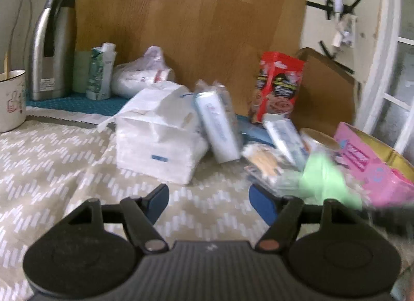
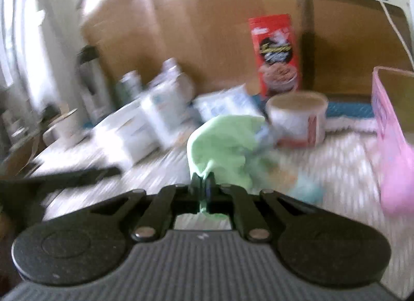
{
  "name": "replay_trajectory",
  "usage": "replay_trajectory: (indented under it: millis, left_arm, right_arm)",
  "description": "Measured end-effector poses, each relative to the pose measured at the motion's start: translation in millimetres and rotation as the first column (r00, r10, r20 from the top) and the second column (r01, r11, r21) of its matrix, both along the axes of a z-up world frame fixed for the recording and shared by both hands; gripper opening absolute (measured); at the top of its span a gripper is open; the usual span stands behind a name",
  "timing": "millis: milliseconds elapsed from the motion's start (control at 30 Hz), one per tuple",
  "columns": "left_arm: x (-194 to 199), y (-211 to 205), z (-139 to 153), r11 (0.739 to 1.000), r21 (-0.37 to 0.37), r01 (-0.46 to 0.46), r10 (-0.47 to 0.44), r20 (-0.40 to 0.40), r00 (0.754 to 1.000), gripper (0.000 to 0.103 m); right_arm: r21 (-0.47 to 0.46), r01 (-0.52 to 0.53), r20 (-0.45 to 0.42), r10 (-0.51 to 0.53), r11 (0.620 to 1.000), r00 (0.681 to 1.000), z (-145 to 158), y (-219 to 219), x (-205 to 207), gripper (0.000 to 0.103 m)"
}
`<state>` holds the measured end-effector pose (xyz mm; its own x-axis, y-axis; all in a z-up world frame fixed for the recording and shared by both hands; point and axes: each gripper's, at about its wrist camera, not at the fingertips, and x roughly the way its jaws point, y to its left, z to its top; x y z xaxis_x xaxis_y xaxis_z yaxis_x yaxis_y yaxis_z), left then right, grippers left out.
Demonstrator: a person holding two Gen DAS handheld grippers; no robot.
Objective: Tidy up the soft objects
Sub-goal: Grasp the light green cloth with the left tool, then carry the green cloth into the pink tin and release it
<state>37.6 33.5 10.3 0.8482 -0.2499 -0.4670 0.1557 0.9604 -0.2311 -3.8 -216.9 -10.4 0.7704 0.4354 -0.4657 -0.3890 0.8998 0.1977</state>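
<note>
Two grippers are working over the patterned tablecloth (image 1: pixel 51 161). The right gripper (image 2: pixel 204 182) is pinching a green cloth (image 2: pixel 225 140) near the pink box (image 2: pixel 388 119). The left gripper (image 1: pixel 209 200) is hovering with jaws spread, holding nothing.

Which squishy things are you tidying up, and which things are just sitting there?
For the tidying:
green cloth, pinched in the right gripper
white tissue pack
wipes packet
left gripper, open and empty

Just sitting there:
steel flask
mug
red box
pink box
round tub
</note>
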Motion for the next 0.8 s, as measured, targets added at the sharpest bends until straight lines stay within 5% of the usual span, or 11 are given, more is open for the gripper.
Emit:
replay_trajectory:
  millis: [133, 233, 300, 400, 467, 533, 567, 600, 633, 800]
  left_arm:
    - [-6, -13, 7, 0.987, -0.109, 0.121, -0.125, -0.031, 0.992, 0.072]
    - [-12, -36, 14, 0.981, -0.063, 0.181, -0.184, -0.057, 0.981, 0.072]
    - [-18, -46, 17, 0.976, -0.039, 0.213, -0.216, -0.086, 0.973, 0.069]
    - [-25, -58, 19, 0.967, -0.03, 0.254, -0.256, -0.125, 0.959, 0.065]
    - [-25, -65, 15, 0.961, -0.03, 0.275, -0.276, -0.152, 0.949, 0.052]
    - [-22, -75, 5, 0.945, -0.042, 0.325, -0.326, -0.205, 0.923, 0.023]
    - [-19, -80, 0, 0.937, -0.051, 0.345, -0.347, -0.232, 0.909, 0.018]
    - [-21, -85, -2, 0.937, -0.047, 0.345, -0.347, -0.222, 0.911, 0.016]
    - [-21, -88, -2, 0.931, -0.043, 0.361, -0.362, -0.219, 0.906, 0.008]
    - [-20, -123, 26, 0.889, -0.048, 0.456, -0.458, -0.146, 0.877, 0.009]
  right_arm:
    - [0.001, -0.098, -0.082, 0.098, 0.995, 0.992, -17, 4, -44, 0.007]
    - [-0.073, -0.103, -0.033, 0.101, 0.992, 0.994, -23, 15, -63, 0.016]
    - [-0.106, -0.111, -0.008, 0.11, 0.988, 0.994, -21, 19, -67, 0.048]
    - [-0.126, -0.09, 0.035, 0.095, 0.988, 0.995, -21, 15, -69, 0.065]
    - [-0.148, -0.071, 0.05, 0.079, 0.986, 0.996, -23, 11, -67, 0.065]
    - [-0.137, -0.067, 0.04, 0.073, 0.988, 0.997, -29, 8, -61, 0.063]
    - [-0.134, -0.068, 0.058, 0.076, 0.989, 0.995, -29, 7, -59, 0.049]
    - [-0.151, -0.066, 0.075, 0.078, 0.986, 0.994, -31, 8, -57, 0.024]
    - [-0.158, -0.068, 0.081, 0.082, 0.985, 0.993, -29, 7, -59, 0.019]
    - [-0.116, 0.001, 0.153, 0.017, 0.993, 0.988, -17, -10, -67, 0.013]
